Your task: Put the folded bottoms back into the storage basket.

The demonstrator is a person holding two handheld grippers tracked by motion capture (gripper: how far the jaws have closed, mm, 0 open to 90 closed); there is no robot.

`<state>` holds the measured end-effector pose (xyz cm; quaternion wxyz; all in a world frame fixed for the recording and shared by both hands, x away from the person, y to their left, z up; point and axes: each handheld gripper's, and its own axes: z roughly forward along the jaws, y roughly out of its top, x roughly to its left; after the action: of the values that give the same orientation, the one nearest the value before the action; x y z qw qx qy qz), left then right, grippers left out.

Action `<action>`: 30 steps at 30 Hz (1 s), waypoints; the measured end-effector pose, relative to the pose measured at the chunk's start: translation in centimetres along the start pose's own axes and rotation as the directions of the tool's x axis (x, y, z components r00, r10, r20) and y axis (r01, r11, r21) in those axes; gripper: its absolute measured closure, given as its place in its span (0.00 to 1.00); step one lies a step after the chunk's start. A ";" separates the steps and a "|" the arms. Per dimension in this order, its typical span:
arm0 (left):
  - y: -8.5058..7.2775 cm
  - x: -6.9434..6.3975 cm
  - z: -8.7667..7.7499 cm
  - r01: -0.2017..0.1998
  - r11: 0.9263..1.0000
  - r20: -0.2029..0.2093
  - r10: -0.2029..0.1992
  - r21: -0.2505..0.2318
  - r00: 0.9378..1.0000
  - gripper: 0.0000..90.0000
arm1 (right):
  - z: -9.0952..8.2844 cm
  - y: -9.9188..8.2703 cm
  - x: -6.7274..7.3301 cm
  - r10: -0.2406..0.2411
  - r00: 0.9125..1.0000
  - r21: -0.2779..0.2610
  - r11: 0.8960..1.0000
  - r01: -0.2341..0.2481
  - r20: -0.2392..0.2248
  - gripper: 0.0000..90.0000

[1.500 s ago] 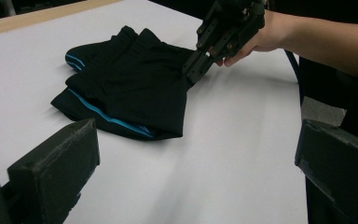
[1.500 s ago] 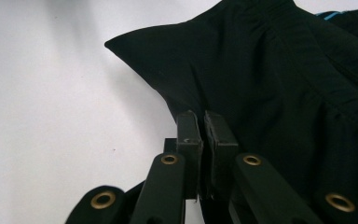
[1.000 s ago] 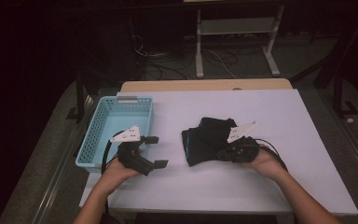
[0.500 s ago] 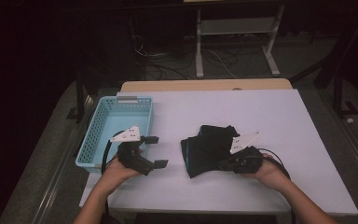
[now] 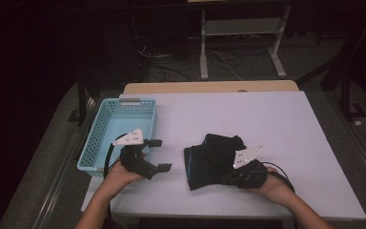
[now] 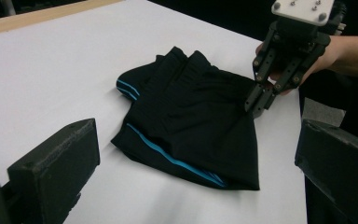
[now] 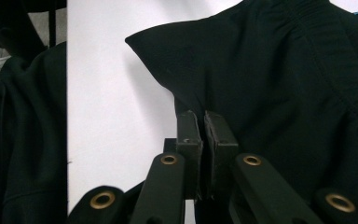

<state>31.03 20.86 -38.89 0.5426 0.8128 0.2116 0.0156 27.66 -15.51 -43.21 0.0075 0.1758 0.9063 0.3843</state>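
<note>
The folded black fabric shorts with blue side stripes (image 5: 213, 160) lie on the white table (image 5: 276, 124), right of centre; the right claw (image 5: 228, 180) sits at their 4 o'clock edge, its jaws pressed together on a pinch of the black cloth; the left claw (image 5: 159, 155) hovers at the shorts' 9 o'clock, jaws spread apart and holding nothing, beside the light-blue plastic basket (image 5: 119, 131).

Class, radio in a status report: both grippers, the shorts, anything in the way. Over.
Right gripper shut on the shorts' edge. Left gripper open, beside the basket. Shorts folded on the table, nothing blocking.
</note>
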 end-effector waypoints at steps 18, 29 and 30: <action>0.0 -0.1 0.1 -0.007 1.000 -0.006 0.007 0.007 1.000 0.00 | 1.4 0.1 1.7 -0.057 0.996 0.040 0.997 0.060 -0.071 0.94; 0.0 0.0 0.1 -0.007 1.000 -0.007 0.007 0.009 1.000 0.00 | -0.6 -0.1 0.6 0.022 0.998 -0.063 0.998 -0.025 -0.056 0.67; 0.0 0.0 0.1 -0.007 1.000 -0.007 0.007 0.009 1.000 0.00 | -0.6 -0.1 0.6 0.022 0.998 -0.063 0.998 -0.025 -0.056 0.67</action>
<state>31.02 20.75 -38.90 0.5381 0.8158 0.2109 0.0194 26.99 -15.82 -42.76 -0.0164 0.1754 0.8913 0.4178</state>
